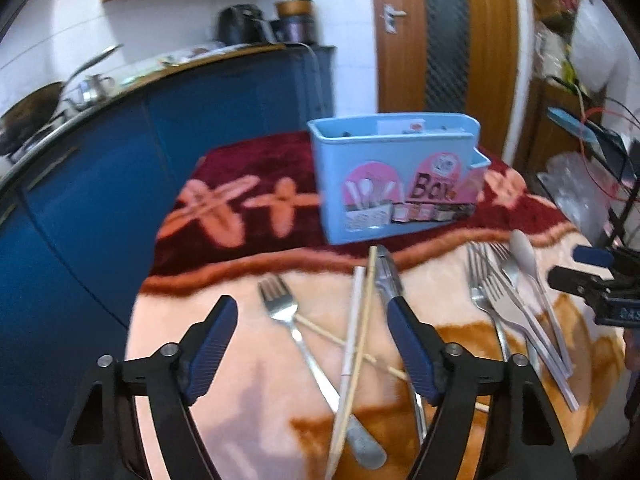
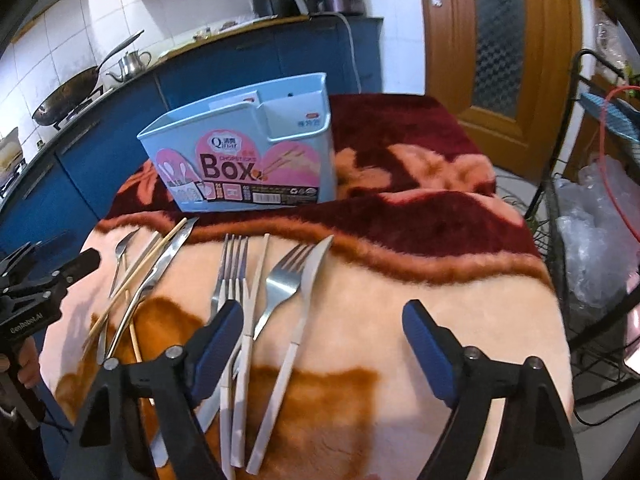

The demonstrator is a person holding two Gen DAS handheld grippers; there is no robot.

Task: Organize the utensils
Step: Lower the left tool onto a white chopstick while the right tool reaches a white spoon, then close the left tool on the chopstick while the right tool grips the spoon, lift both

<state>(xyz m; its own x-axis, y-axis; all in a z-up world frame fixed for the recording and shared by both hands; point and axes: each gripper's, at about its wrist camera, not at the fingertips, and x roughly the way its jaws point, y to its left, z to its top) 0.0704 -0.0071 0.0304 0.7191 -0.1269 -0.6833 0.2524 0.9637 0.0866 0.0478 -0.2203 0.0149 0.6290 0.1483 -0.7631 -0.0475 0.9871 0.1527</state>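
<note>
Two grippers hang tilted downward over a table draped in a fleecy blanket (image 2: 460, 288), both with fingers spread and nothing between them. No earlier picture bears on the jaws.

The left gripper (image 1: 312, 320) hovers over the left heap of cutlery, its pads clear of everything below; in the right wrist view it shows at the far left edge (image 2: 86, 260), with part of a hand on its grip. Under it lie one steel fork (image 1: 280, 304), at least three chopsticks (image 1: 360, 340) crossed over one another, and one knife (image 1: 390, 276) partly hidden by the right finger.

The right gripper (image 2: 324, 320) hangs over the right heap, released and touching nothing. There I count three forks (image 2: 286, 276), one white-handled knife (image 2: 316, 264) and one pale chopstick or handle; the left wrist view also shows one spoon (image 1: 524, 248) in that heap. How the handles overlap lower down I cannot tell.

One light blue utensil box (image 2: 248, 148) stands upright beyond both heaps, toward the far side of the table, on the dark red part of the blanket, with a smaller pocket on its right end. Bare blanket lies open to the right of the right heap up to the table edge. Blue cabinets (image 1: 100, 200) crowd the left edge; a wire rack (image 2: 580, 240) stands near the right edge.
</note>
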